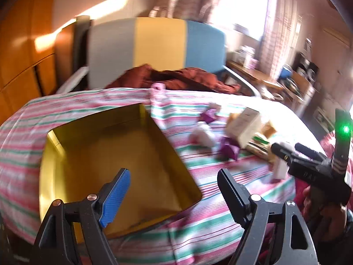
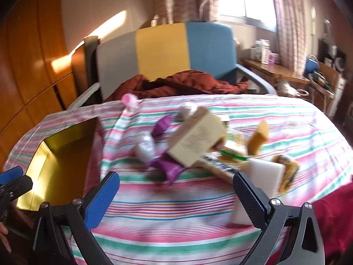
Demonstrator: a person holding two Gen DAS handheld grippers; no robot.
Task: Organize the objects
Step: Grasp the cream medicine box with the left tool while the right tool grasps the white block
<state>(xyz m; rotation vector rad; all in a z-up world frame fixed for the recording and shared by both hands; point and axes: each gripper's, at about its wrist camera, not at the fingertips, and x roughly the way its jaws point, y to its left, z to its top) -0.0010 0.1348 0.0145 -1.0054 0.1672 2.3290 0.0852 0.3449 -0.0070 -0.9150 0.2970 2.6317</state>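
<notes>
Objects: a loose pile on the striped cloth over the tabletop, to the right of the gold box; none of them is inside it.
Gold box: open-topped, sits at the left of the cloth; its floor shows bare in the left wrist view, nothing in it.
Pile contents: cream carton tilted on top; white block at the near right edge; two purple wrappers; small clear bottle; tan block standing at the back; a flat printed packet under the carton. Motion blur hides the finer labels.
Stray: pink clip at the far edge of the cloth, apart from the pile.
Left hand-held gripper: jaws spread wide, nothing between them, hanging over the near right corner of the box.
Right hand-held gripper: jaws spread wide, empty, poised over bare cloth just short of the pile; the white block lies just beside its right finger.
Progress: judged at the very start; no item sorted, nothing picked up.
Left to do: every item in the pile, probably the clip too, likely goes into the box.
Likely first pick: white block or purple wrapper, being nearest the right jaws.
</notes>
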